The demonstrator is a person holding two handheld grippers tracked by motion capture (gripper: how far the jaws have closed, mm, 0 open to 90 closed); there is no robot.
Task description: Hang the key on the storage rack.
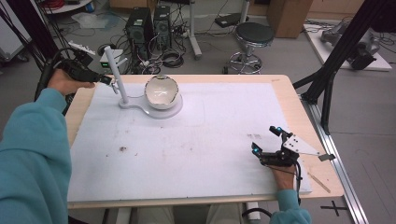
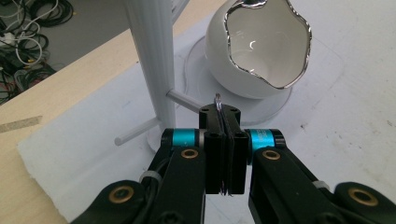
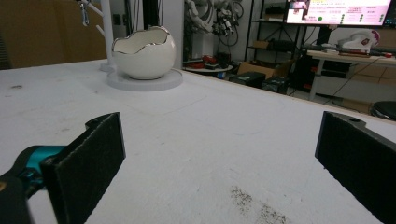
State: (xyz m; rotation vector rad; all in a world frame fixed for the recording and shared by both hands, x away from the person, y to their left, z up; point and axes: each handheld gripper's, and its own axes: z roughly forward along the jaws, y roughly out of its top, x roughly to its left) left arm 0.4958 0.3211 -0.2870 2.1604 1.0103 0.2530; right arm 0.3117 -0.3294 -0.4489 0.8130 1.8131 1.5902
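White padding covers the desk [image 1: 196, 154], with cables and a stool on the floor behind. At its far left stand an egg-shaped bowl [image 1: 162, 92] and a pegged stand [image 1: 116, 74]. Beside a peg, the left gripper [image 2: 223, 122] pinches a thin ring [image 2: 217, 100]. The right gripper [image 1: 267, 140] rests near the front, fingers spread.

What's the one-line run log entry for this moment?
left gripper: shut on thin metal ring, beside stand peg | right gripper: open, on mat | bowl: on stand base
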